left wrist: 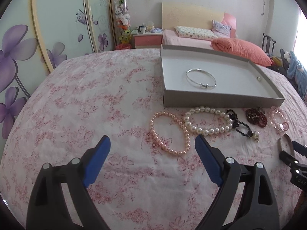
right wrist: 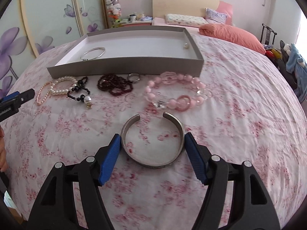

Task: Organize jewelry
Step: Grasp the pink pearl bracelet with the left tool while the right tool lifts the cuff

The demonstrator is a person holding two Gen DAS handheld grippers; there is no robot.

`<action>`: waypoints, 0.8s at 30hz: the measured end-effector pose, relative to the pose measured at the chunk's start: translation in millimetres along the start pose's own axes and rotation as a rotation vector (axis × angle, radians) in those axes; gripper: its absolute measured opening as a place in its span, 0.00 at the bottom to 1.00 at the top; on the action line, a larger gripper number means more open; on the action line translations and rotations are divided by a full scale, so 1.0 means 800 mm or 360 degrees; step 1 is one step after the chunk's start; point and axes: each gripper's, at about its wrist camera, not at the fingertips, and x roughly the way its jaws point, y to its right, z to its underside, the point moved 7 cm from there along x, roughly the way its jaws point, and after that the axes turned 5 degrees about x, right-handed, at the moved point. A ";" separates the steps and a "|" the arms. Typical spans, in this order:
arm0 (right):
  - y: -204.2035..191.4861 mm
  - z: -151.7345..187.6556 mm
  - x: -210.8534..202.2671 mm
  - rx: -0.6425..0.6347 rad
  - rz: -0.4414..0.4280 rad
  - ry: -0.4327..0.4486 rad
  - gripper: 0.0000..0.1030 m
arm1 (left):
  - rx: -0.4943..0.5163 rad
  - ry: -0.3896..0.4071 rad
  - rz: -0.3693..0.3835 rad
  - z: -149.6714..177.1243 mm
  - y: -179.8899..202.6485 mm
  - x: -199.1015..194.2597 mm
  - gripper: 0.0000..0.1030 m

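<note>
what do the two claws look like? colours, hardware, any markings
Both match: the left claw and right claw each have two black plastic fingers with triangular cut-outs, round silver pivot pins, and flat blue ribbed pads on the inner faces. Seen from the left wrist camera, the right claw's body bears small white lettering, too small to read. No cables or sleeves show.

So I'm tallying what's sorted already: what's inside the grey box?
Inside the grey box lie a thin silver bangle and one small pale piece by its right wall. The near wall hides a floor strip.
</note>
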 end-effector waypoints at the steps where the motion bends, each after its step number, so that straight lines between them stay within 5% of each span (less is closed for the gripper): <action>1: -0.001 0.000 0.000 -0.0003 0.0000 0.0000 0.66 | 0.0000 -0.0011 -0.0007 0.001 -0.001 0.003 0.83; 14: -0.003 0.003 -0.002 -0.0024 -0.0024 -0.0002 0.66 | -0.0005 -0.0109 -0.0013 -0.006 0.007 0.037 0.33; 24: -0.009 0.002 -0.001 -0.0028 -0.0029 -0.0005 0.66 | -0.0002 -0.0114 -0.0024 -0.011 0.013 0.038 0.31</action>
